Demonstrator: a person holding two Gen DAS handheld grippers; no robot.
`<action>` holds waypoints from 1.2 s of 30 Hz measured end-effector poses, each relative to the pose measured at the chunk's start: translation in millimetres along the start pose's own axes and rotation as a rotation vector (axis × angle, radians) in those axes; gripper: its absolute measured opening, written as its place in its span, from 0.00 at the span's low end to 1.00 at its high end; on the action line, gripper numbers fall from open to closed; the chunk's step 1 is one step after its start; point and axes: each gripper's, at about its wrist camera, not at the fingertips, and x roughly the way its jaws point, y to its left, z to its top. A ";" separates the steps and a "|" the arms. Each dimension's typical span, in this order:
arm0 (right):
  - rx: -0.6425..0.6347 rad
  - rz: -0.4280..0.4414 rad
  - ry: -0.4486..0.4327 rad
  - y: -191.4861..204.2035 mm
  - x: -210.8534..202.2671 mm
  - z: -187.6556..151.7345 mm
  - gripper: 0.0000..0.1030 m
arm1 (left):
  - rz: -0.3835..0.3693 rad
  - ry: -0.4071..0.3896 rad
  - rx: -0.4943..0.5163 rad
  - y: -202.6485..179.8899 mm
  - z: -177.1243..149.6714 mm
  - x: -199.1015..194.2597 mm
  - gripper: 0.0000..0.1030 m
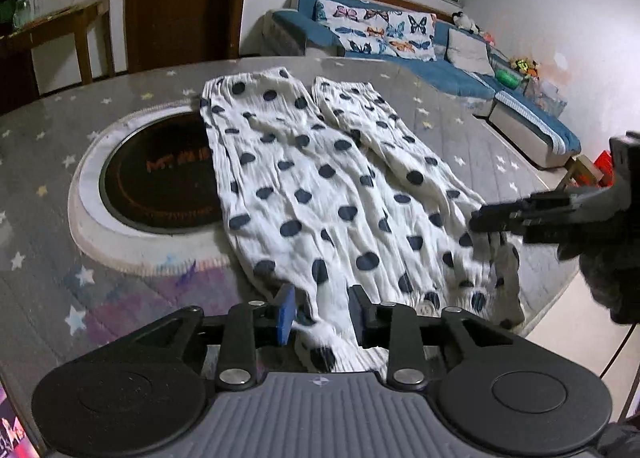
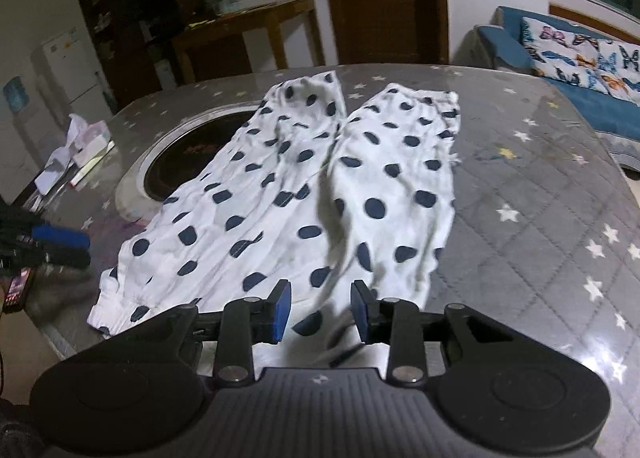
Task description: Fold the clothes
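Across the middle of the star-patterned surface [image 2: 540, 197] lie the polka-dot trousers [image 2: 304, 193], spread flat with both legs running away from the person and the waistband bunched at the near edge, one leg draped partly over the round dark hotplate [image 1: 160, 181] set into the top. Laid out lengthwise like this, they look ready to be doubled, though a garment spread open would equally suit one just smoothed between folds. At the waistband end, the left gripper [image 1: 322, 314] has its blue-padded fingers spread with cloth lying between them, not yet squeezed, as far as I can judge. Beside it the right gripper [image 2: 320, 312] stands the same way, fingers apart over the other side of the waist, a fold of fabric rising between them. Holding both corners of the waist would let the person lift that end evenly. Behind stand a blue sofa [image 1: 400, 69] and a wooden side table [image 2: 248, 25].
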 end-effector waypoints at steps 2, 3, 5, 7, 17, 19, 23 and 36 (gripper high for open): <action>-0.005 0.005 0.013 1.7 6.1 -2.6 0.32 | -0.008 -0.006 -0.007 -0.4 3.8 5.2 0.32; -0.005 0.009 0.020 2.0 8.6 -4.4 0.32 | -0.013 -0.008 -0.011 -0.5 5.4 9.3 0.32; -0.004 0.014 0.035 2.2 12.1 -8.4 0.33 | -0.024 -0.009 -0.020 -0.9 8.5 18.7 0.32; -0.013 0.007 0.056 2.1 15.5 -14.3 0.36 | -0.038 -0.001 -0.031 -1.4 9.9 31.6 0.32; -0.060 0.007 0.092 3.5 7.1 -24.7 0.36 | -0.071 0.073 -0.037 8.6 -4.4 73.8 0.28; -0.054 0.020 0.094 -0.2 4.6 -18.8 0.36 | -0.071 0.082 -0.036 11.9 -6.5 71.2 0.27; -0.043 0.048 0.097 -7.5 -0.4 -7.0 0.36 | -0.068 0.093 -0.026 15.5 -4.7 64.9 0.25; 0.005 -0.095 -0.021 -68.5 49.1 88.4 0.36 | -0.063 0.027 -0.041 11.2 29.9 91.6 0.34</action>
